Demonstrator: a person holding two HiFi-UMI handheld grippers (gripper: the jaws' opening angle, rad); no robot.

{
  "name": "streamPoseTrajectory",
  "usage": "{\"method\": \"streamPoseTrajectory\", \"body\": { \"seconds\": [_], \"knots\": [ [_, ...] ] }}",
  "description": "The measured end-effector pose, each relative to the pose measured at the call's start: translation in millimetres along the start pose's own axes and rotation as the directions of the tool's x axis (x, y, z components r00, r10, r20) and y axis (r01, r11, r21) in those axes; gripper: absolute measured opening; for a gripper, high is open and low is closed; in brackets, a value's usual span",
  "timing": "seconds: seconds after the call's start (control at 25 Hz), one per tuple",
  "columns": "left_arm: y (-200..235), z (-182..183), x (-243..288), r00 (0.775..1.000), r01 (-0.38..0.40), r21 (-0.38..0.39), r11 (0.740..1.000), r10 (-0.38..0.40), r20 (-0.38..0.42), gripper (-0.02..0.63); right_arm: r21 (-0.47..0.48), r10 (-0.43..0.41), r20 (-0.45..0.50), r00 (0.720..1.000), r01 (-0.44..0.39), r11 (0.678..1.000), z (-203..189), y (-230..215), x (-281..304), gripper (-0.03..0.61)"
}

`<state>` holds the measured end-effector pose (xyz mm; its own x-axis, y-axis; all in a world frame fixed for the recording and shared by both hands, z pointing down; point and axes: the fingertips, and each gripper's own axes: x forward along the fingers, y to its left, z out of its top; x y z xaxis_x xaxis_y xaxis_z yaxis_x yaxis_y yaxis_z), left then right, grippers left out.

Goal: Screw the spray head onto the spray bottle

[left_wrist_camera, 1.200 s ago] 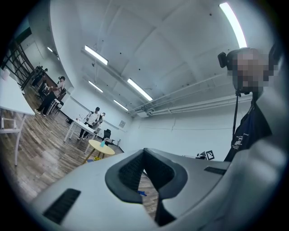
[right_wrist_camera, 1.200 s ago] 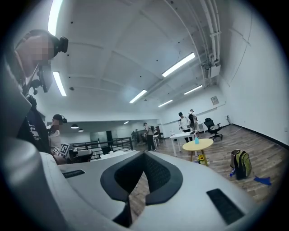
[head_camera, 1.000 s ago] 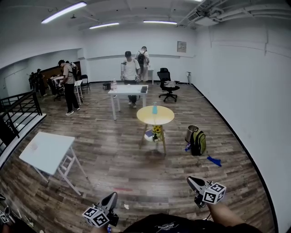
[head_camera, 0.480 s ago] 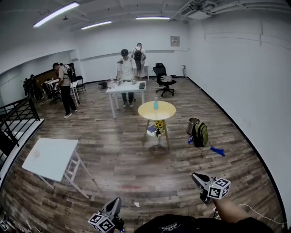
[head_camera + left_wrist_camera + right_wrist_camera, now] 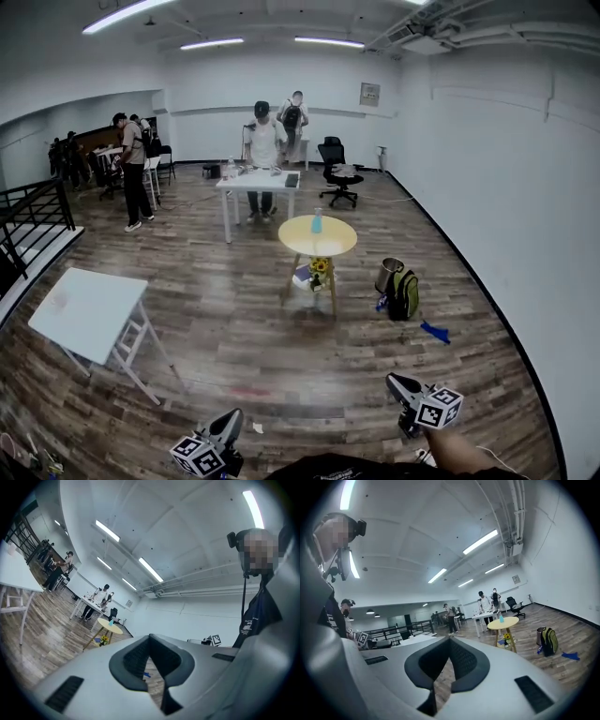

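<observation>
A light blue spray bottle (image 5: 317,222) stands on a round yellow table (image 5: 333,243) in the middle of the room, several steps away. It also shows small in the left gripper view as the bottle (image 5: 111,623) and in the right gripper view as the bottle (image 5: 501,618). I cannot make out a separate spray head. My left gripper (image 5: 232,421) is at the bottom left of the head view, shut and empty. My right gripper (image 5: 395,382) is at the bottom right, also shut with nothing in it. Both are held low, near my body.
A white folding table (image 5: 80,314) stands at the left. A backpack (image 5: 404,293) and a metal bin (image 5: 389,274) sit right of the yellow table. A white desk (image 5: 244,184) with people behind it is farther back. A black railing (image 5: 28,225) borders the left.
The head view has shifted slightly; the yellow table sits a little nearer the picture's centre. Both grippers stay low and shut.
</observation>
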<state>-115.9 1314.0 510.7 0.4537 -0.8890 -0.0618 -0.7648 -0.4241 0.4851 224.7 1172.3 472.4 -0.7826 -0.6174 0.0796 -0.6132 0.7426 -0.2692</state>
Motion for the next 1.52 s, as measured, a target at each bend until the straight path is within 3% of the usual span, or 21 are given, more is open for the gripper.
{"method": "streamPoseTrajectory", "body": {
  "seconds": [0.2,0.44,0.72,1.0,1.12,1.36,1.52],
  "knots": [
    [-28.5,0.3,63.1,1.000,-0.019,0.028,0.999,0.018,0.023,0.017,0.008,0.024,0.015,1.000,-0.024,1.000,23.5,-67.0,-12.7,0.008],
    [-78.9,-22.3,181.0,0.998,-0.019,0.026,0.999,0.017,0.067,0.017,-0.018,0.068,0.032,0.997,-0.068,0.998,69.8,-177.8,-42.6,0.008],
    [-106.5,-55.0,277.9,1.000,-0.004,0.034,0.999,0.004,-0.012,0.017,0.019,0.060,0.013,0.998,-0.061,0.998,60.5,-263.7,-70.0,0.009],
    [-105.3,-47.5,363.9,0.996,0.059,0.015,0.998,-0.058,-0.062,0.017,0.055,-0.007,-0.002,1.000,0.007,0.998,61.5,-329.4,-65.7,0.009],
    [-82.7,-37.3,387.7,0.993,0.092,0.014,0.996,-0.091,-0.071,0.017,0.040,-0.028,-0.004,1.000,0.028,0.999,72.7,-338.9,-38.1,0.009],
    [14.6,8.2,412.2,0.989,0.135,-0.004,0.991,-0.135,-0.064,0.017,-0.029,-0.070,0.003,0.998,0.070,0.997,97.4,-330.5,58.8,0.009],
    [97.8,56.3,415.9,0.989,0.140,0.053,0.989,-0.137,-0.057,0.017,-0.045,-0.091,0.010,0.996,0.091,0.995,110.1,-315.2,139.4,0.009]
  ]
}}
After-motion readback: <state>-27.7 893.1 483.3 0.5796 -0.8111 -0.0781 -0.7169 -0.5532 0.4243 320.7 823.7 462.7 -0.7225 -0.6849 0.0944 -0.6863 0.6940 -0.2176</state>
